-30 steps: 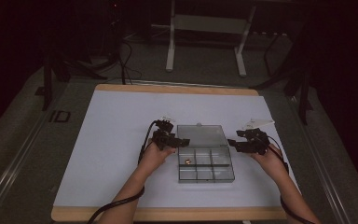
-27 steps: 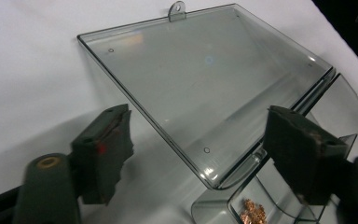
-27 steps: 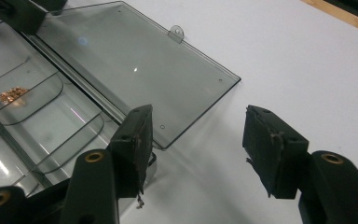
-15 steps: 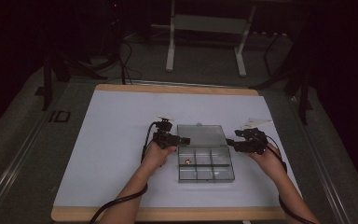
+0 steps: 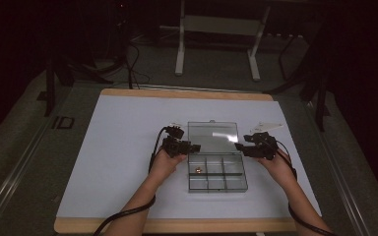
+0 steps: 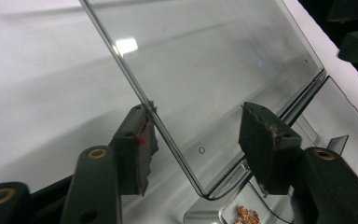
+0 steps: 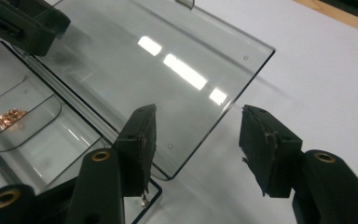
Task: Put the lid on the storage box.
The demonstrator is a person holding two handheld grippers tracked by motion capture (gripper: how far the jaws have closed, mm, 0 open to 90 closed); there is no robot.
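The clear compartment box point(image 5: 217, 170) sits mid-worktop point(image 5: 118, 162) with its lid point(image 5: 212, 132) already swung back, copper bits in one cell, both grippers' point(image 6: 198, 135) point(image 7: 196, 140) fingers spread wide astride the lid's side edges, gripping nothing.

lid point(image 6: 223, 60): clear glossy plastic | table mat point(image 5: 118, 147): matt white | table edge point(image 5: 187, 225): wood | pads point(image 7: 265, 140): rough black
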